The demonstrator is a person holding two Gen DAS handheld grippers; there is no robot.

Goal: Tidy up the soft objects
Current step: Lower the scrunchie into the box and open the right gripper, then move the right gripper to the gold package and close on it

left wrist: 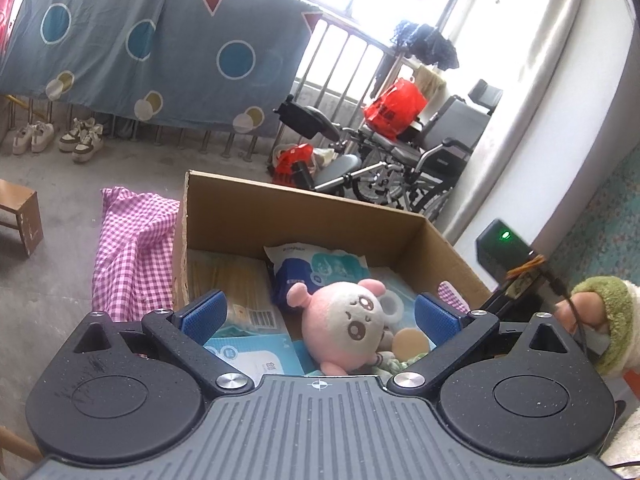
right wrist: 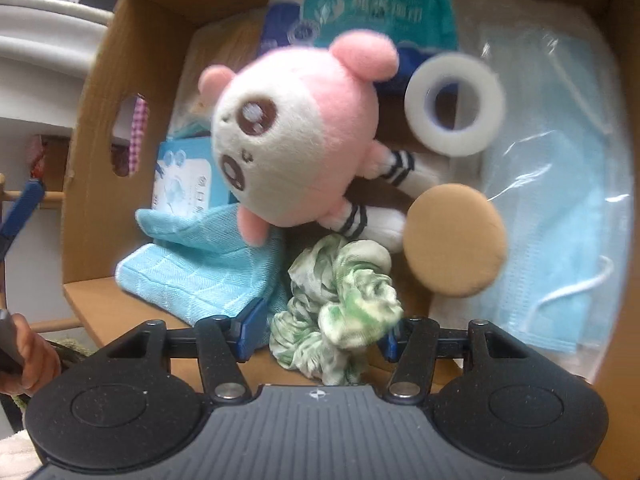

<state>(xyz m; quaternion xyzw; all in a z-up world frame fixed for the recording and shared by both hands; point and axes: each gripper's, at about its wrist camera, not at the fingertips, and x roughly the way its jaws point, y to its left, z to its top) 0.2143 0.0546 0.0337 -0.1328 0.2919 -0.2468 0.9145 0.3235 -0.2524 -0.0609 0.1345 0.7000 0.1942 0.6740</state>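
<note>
A cardboard box (left wrist: 320,216) holds a pink and white plush toy (left wrist: 348,320), a packet of wipes (left wrist: 320,268), a tape roll (left wrist: 386,304) and a tan puff (left wrist: 410,342). My left gripper (left wrist: 320,312) is open and empty, just above the box's near side. In the right wrist view the plush toy (right wrist: 296,148) lies on a folded light blue cloth (right wrist: 200,272), next to the tape roll (right wrist: 454,106), the tan puff (right wrist: 454,240) and bagged face masks (right wrist: 560,200). My right gripper (right wrist: 316,334) is open, with a green and white scrunchie (right wrist: 340,312) between its fingers inside the box (right wrist: 96,128).
A pink checked cloth (left wrist: 132,248) lies on the floor left of the box. A wooden stool (left wrist: 20,216) stands at far left. A wheelchair (left wrist: 400,160), red bags (left wrist: 394,108) and shoes (left wrist: 56,138) are beyond, under a hanging blue sheet (left wrist: 160,48).
</note>
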